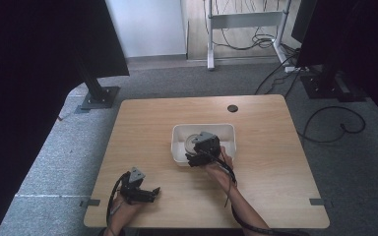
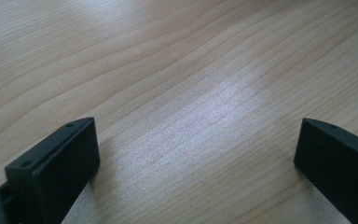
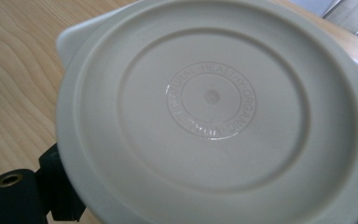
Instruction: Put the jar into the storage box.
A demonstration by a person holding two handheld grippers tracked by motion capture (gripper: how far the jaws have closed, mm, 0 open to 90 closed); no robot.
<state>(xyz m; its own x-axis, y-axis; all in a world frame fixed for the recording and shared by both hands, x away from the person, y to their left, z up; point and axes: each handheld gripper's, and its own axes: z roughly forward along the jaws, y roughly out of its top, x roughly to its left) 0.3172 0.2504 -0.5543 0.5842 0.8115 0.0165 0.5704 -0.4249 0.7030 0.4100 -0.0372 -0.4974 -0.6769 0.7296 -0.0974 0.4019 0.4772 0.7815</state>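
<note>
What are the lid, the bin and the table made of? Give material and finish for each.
Lid: likely moulded plastic, cream, matte with slight sheen; raised ring lettering at its centre. Bin: probably white plastic, smooth thin walls with rounded corners. Table: wood or wood-look laminate, light with grain lines, satin glare; which one is unclear.

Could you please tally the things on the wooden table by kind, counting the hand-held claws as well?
White rectangular plastic bin: 1
Round cream plastic dish showing its embossed underside, at the bin: 1
Black two-jaw claws, left claw and right claw: 2
Total: 4
</note>
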